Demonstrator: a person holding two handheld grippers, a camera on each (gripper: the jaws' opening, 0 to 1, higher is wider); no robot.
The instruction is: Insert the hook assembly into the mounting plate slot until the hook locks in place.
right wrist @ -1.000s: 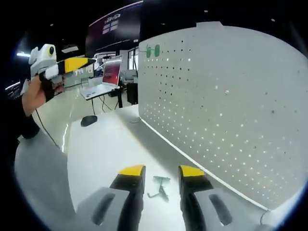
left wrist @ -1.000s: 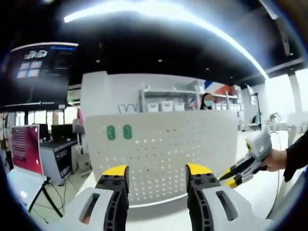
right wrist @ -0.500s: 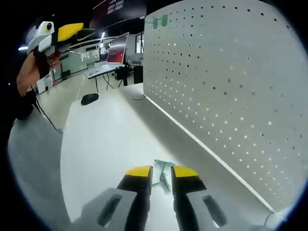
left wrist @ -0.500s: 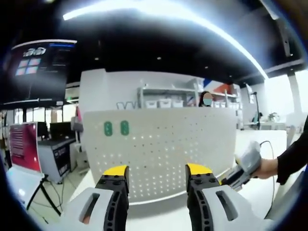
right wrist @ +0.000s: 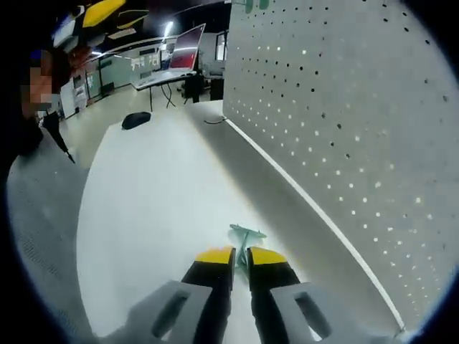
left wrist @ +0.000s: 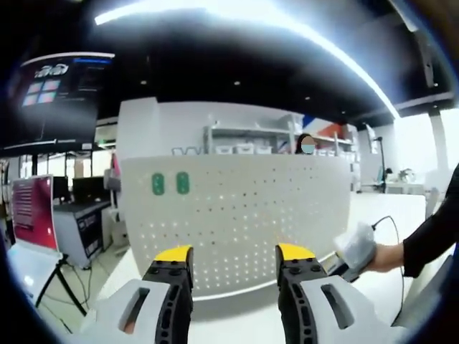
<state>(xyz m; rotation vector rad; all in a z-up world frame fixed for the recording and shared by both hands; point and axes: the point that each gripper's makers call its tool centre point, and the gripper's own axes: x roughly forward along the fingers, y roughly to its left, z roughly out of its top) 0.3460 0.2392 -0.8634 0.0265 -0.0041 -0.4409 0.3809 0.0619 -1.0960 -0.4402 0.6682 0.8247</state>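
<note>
In the right gripper view, the right gripper (right wrist: 240,255) is seen low over the white table (right wrist: 143,208), its yellow-tipped jaws drawn almost together. The hook assembly (right wrist: 244,239), a small pale green metal piece, is seen lying on the table at the jaw tips, its near end caught in the narrow gap between them; whether it is truly pinched cannot be told, since that end is hidden by the tips. Its far end is seen just ahead of the jaws. To the right of the jaws and rising steeply beside them, the mounting plate (right wrist: 344,107), a white perforated panel, is stood upright on the table, near the hook but not touching it. Far ahead and to the left of the jaws, a dark oval object (right wrist: 135,120) is seen lying on the table, and the yellow tips of the left gripper (right wrist: 100,10) are glimpsed at the upper left.

In the left gripper view, the left gripper (left wrist: 234,255) is held with its jaws wide apart and nothing between them. The mounting plate (left wrist: 237,215) is faced straight ahead, beyond the jaws, and two green tags (left wrist: 170,183) are seen on it up and to the left. To the right of the jaws, the right gripper (left wrist: 351,251) is seen in a hand (left wrist: 384,256), low by the plate's foot.
</note>
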